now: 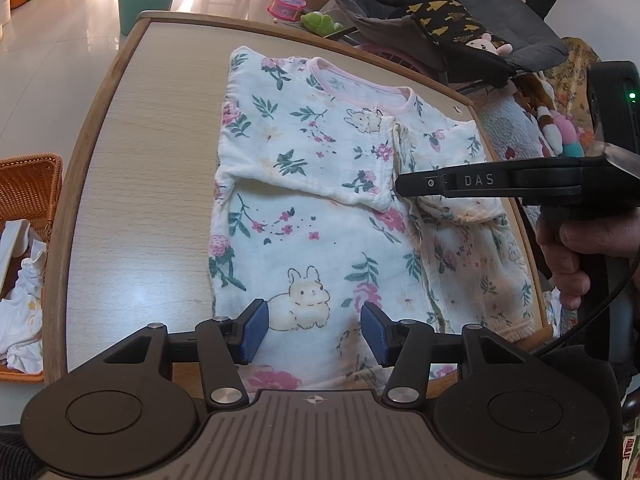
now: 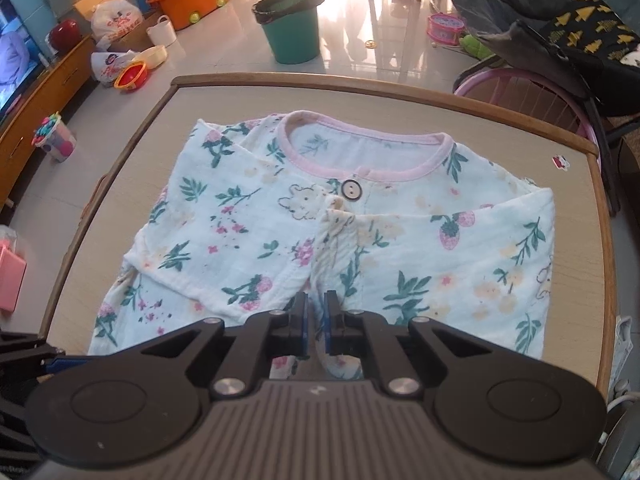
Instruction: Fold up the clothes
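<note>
Left wrist view: wicker basket (image 1: 30, 184) holds white cloth (image 1: 24, 304); left jaws open, right jaws pinching garment (image 2: 248, 232) sleeve.

The garment (image 1: 320, 216) lies flat on the table (image 1: 140, 208), neckline toward the far edge, both sleeves folded inward across its front. A basket (image 1: 36, 184) with cloth in it stands left of the table, a bin (image 2: 294, 26) on the floor beyond the far edge. The right gripper (image 2: 316, 308) sits over the garment's middle, the left gripper (image 1: 314, 330) over its near hem.
</note>
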A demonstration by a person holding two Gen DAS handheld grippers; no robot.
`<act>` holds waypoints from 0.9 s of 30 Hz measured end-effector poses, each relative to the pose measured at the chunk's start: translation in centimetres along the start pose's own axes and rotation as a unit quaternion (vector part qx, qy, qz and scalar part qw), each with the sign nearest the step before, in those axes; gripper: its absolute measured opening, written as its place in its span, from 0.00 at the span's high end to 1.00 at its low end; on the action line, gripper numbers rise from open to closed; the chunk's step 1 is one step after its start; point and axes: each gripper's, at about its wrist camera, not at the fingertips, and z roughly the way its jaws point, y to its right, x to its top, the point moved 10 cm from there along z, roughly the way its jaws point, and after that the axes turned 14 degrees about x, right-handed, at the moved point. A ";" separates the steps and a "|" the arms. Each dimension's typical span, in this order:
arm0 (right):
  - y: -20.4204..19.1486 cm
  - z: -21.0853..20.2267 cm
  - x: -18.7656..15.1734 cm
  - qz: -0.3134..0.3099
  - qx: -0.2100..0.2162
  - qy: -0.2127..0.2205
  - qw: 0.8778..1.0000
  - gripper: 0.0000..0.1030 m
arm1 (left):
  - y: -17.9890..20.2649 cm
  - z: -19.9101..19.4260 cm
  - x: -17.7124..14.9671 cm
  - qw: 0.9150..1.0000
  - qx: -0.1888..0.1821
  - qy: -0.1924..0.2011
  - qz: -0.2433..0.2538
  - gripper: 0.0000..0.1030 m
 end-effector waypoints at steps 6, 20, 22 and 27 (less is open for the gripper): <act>0.2 -0.9 0.4 0.005 -0.019 0.017 1.000 0.93 | 0.0 0.0 0.0 1.000 0.001 0.001 -0.001 0.48; 0.3 -2.0 -1.8 0.036 -0.013 0.023 0.999 0.91 | 0.2 0.0 -0.1 1.000 0.009 0.002 0.009 0.47; 0.8 -1.3 -2.7 0.039 -0.016 0.008 0.999 0.91 | 0.3 0.0 -0.1 1.000 0.011 0.002 0.010 0.46; 0.7 -1.5 -3.0 0.026 -0.026 0.015 0.999 0.91 | 0.4 -0.1 -0.2 1.000 0.017 0.006 0.018 0.46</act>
